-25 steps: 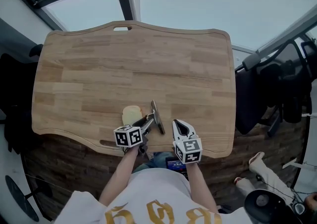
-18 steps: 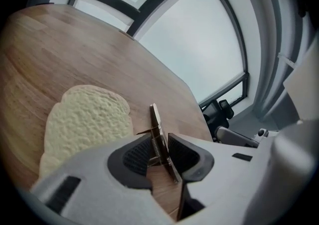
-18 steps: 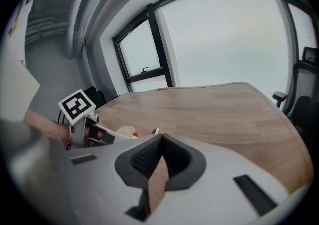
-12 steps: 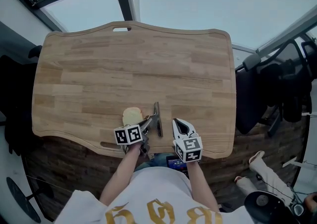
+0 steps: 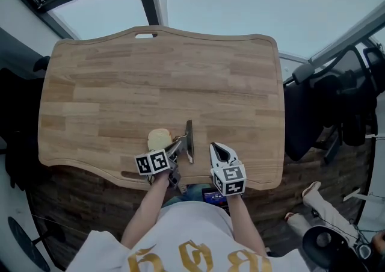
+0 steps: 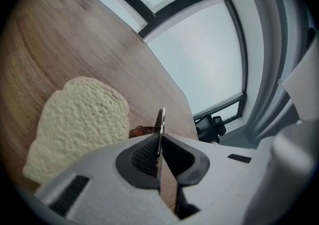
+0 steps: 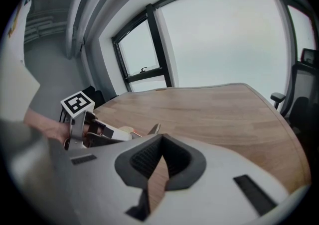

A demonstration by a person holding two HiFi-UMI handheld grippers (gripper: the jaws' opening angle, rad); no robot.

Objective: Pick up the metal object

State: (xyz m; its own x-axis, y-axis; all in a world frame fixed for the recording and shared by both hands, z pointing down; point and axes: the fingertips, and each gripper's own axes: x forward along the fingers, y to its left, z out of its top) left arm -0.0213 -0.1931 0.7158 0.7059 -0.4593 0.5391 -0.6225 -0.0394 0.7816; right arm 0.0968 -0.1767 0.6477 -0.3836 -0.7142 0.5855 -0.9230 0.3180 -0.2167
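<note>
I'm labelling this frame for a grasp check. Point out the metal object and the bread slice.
metal object (image 6: 161, 119): left gripper view, on its thin upper edge.
bread slice (image 5: 159, 139): head view, on the middle of its top face.

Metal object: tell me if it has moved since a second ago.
Yes. The metal object turned: its near end swung towards the bread slice, as the left claw closes on it.

on the table (image 5: 162, 72), bread (image 5: 159, 139) lies just left of the metal object (image 5: 189, 136), perhaps touching.
</note>
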